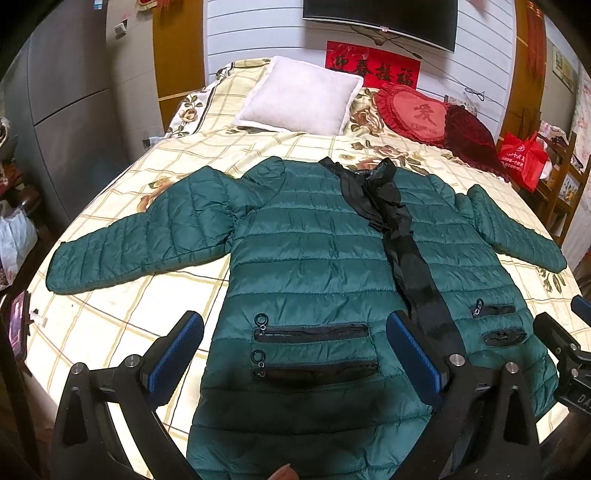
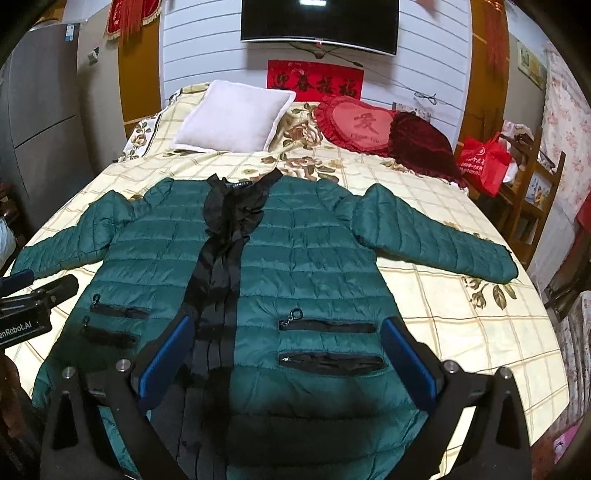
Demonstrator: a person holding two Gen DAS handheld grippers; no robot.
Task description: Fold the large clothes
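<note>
**Q:** Broadly, what fills both views?

**A:** A bed (image 1: 110, 229) with a cream, flower-printed cover takes up most of each frame. Spread flat on it, front side up, lies a dark green quilted jacket (image 1: 306, 258), collar toward 12 o'clock and hem toward 6 o'clock. Its sleeves reach out toward 9 and 3 o'clock. A black ruffled placket (image 2: 218, 280) runs down its centre, and two zipped pockets (image 2: 328, 343) sit one above the other on each front panel.

**Q:** And behind the jacket?

**A:** At 12 o'clock a pale square cushion (image 1: 303, 96) rests near the head of the bed; a red heart-shaped cushion (image 1: 417, 110) lies at about 1 o'clock, touching a dark red velvet cushion (image 2: 421, 144) beside it. A television (image 2: 319, 22) hangs on the wall above. A red bag (image 1: 522, 157) stands off the bed at 2 o'clock.

**Q:** How do the grippers stand?

**A:** The left gripper (image 1: 295, 350) is over the jacket's lower part with fingers spread wide, gripping nothing. The right gripper (image 2: 284, 354) is likewise over the hem region, fingers wide apart and empty. A fingertip (image 1: 284, 472) shows at 6 o'clock in the left view.
</note>
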